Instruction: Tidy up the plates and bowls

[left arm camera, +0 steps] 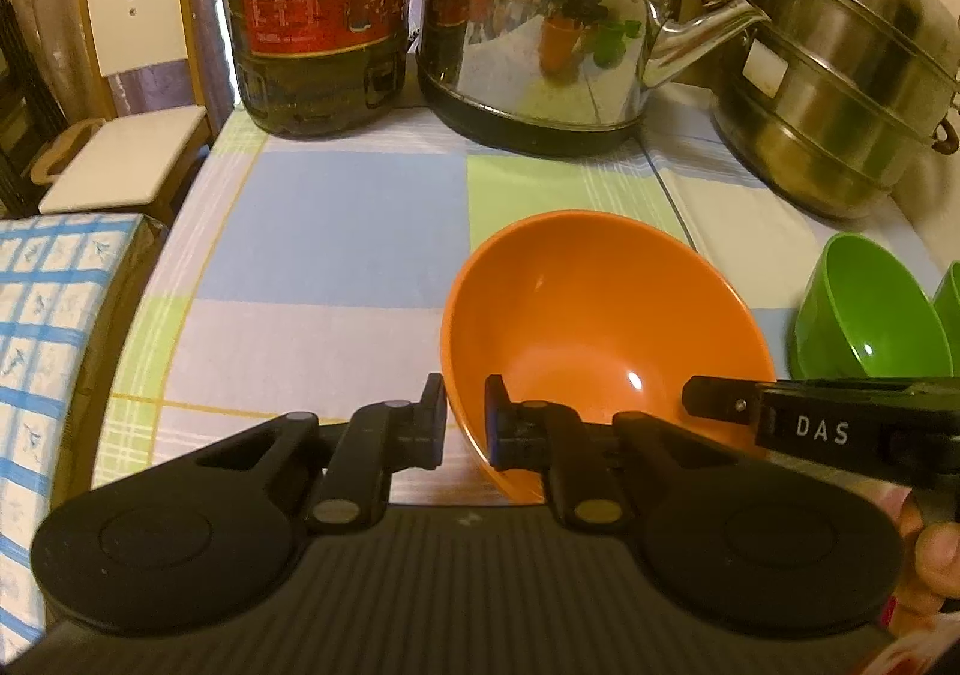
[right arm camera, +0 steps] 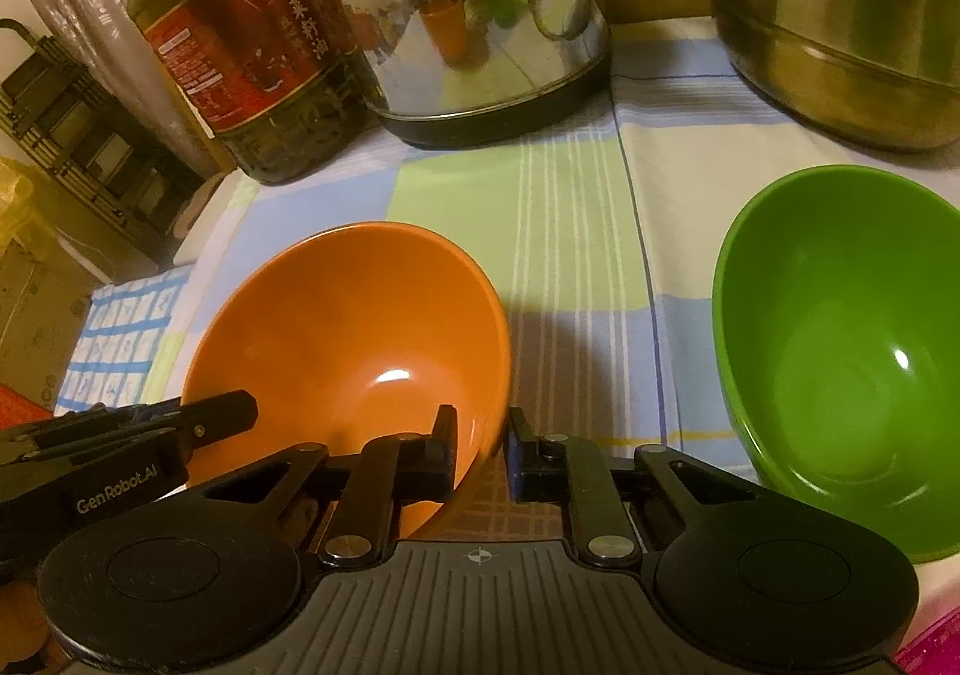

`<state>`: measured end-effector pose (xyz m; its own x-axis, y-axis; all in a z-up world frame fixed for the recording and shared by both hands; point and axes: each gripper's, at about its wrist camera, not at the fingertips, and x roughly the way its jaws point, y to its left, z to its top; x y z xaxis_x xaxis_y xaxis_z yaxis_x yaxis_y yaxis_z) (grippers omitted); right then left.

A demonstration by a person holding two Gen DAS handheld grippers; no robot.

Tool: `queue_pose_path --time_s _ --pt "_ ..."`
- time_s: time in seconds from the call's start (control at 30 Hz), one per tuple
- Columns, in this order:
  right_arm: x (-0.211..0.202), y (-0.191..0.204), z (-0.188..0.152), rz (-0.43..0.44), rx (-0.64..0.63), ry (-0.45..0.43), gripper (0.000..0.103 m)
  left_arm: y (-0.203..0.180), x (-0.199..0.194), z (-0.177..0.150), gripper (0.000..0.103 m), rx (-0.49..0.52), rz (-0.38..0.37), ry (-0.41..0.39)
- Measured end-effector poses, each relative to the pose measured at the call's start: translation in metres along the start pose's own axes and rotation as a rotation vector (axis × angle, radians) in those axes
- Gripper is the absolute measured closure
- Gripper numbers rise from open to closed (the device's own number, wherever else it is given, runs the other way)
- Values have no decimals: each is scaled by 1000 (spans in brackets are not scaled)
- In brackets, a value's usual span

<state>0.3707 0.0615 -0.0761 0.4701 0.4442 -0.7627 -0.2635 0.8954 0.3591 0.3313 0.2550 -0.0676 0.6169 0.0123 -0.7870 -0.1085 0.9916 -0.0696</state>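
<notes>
i'm pinching the orange bowl (left arm camera: 600,327) rim with both hand-held grippers, left (left arm camera: 465,423) and right (right arm camera: 483,456), tilting it over the counter (left arm camera: 336,231) to nest toward the green bowl (right arm camera: 840,339).

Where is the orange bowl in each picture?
Left wrist view: the orange bowl sits lower middle, its rim between the left tongs.
Right wrist view: the orange bowl sits lower left, its rim between the right tongs.
Shared landmark: the shiny kettle behind it.
</notes>
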Motion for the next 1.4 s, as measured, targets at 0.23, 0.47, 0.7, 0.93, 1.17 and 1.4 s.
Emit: queue_pose_path --time_s 0.23,0.47,0.7,0.93,1.17,1.4 --pt "-16 1 1 -1 -3 -18 88 -6 -15 1 93 -10 -4 -6" --pt "-43 2 2 -7 -15 -42 88 -18 -39 3 93 -4 -5 -14" --pt "-78 2 1 -22 -27 -71 88 -39 -65 8 93 19 -15 -28" --pt "-112 -11 1 -35 -12 -88 88 -64 -86 12 93 43 -33 -38" --pt "-140 -25 1 -56 -9 -108 88 -90 -99 15 92 72 -57 -43" --pt "-165 -43 5 -80 -1 -126 88 -119 -104 21 92 101 -75 -48"
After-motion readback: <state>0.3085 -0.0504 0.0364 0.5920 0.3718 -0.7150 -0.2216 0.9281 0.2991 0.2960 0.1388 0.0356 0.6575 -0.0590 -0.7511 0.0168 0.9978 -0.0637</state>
